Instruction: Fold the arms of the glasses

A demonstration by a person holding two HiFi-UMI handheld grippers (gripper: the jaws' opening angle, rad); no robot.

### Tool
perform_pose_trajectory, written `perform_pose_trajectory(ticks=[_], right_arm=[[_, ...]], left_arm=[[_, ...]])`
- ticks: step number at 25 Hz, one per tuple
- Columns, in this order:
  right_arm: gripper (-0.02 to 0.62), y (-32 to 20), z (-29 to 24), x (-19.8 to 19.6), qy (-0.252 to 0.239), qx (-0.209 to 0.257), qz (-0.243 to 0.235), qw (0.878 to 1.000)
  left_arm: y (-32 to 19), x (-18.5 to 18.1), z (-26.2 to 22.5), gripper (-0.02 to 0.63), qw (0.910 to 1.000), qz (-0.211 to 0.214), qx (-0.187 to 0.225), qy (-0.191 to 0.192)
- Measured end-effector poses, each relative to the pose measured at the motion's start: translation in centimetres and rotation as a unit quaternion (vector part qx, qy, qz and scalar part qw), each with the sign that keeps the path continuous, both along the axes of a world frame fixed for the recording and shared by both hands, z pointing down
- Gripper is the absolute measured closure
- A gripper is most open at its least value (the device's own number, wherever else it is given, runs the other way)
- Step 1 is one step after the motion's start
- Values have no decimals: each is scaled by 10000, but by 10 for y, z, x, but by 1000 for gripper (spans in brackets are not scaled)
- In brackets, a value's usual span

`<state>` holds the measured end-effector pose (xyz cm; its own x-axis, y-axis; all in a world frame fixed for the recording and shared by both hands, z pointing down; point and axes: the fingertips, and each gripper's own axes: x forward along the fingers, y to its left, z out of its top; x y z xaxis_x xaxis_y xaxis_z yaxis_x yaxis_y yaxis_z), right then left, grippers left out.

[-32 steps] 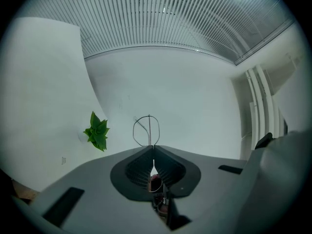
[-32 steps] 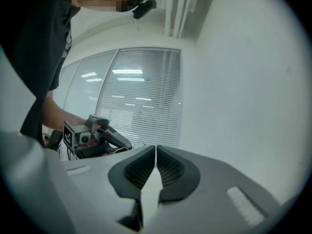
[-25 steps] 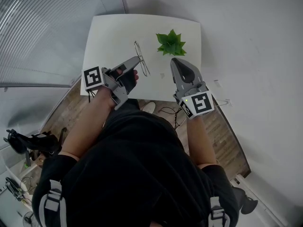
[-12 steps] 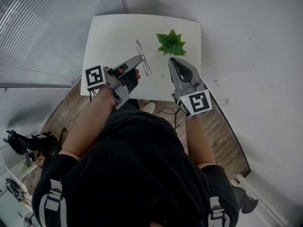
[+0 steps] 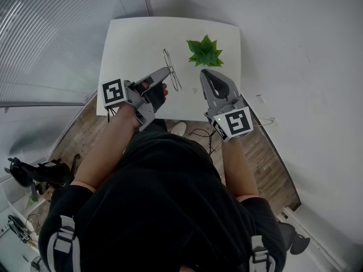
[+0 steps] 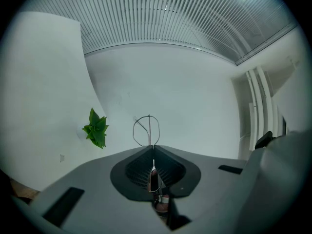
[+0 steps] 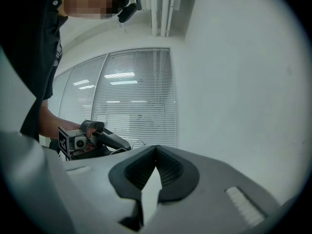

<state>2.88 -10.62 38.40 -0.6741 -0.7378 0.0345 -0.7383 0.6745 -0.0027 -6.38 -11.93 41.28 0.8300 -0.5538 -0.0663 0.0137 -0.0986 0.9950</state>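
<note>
The thin wire-framed glasses [image 5: 171,66] stand on edge on the white table [image 5: 130,44], just left of its middle. My left gripper [image 5: 166,71] comes in from the left and is shut on one arm of the glasses. In the left gripper view the arm's end runs back between the closed jaws, and the lens rims [image 6: 146,129] stick up beyond the left gripper [image 6: 153,148]. My right gripper [image 5: 204,74] hovers to the right of the glasses, apart from them, shut with nothing in it. The right gripper [image 7: 156,148] faces the left gripper [image 7: 92,139] across the table.
A small green artificial plant [image 5: 205,51] sits on the table just beyond the right gripper; it also shows as the plant [image 6: 96,128] at the left. The table's near edge [image 5: 170,118] lies under both hands. Slatted blinds [image 5: 57,33] fill the left side, above a wooden floor.
My right gripper has edged slightly left, toward the glasses. The left gripper has kept its hold on the glasses arm and stayed in place.
</note>
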Motion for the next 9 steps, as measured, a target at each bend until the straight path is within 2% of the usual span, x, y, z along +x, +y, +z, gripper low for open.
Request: perform_pose_trajectory(ticks=[9], right_arm=[[584,-3,2,-3,-41,-36,35,10000]], left_arm=[[-3,-2,-1,594,10000,16,20,-1]])
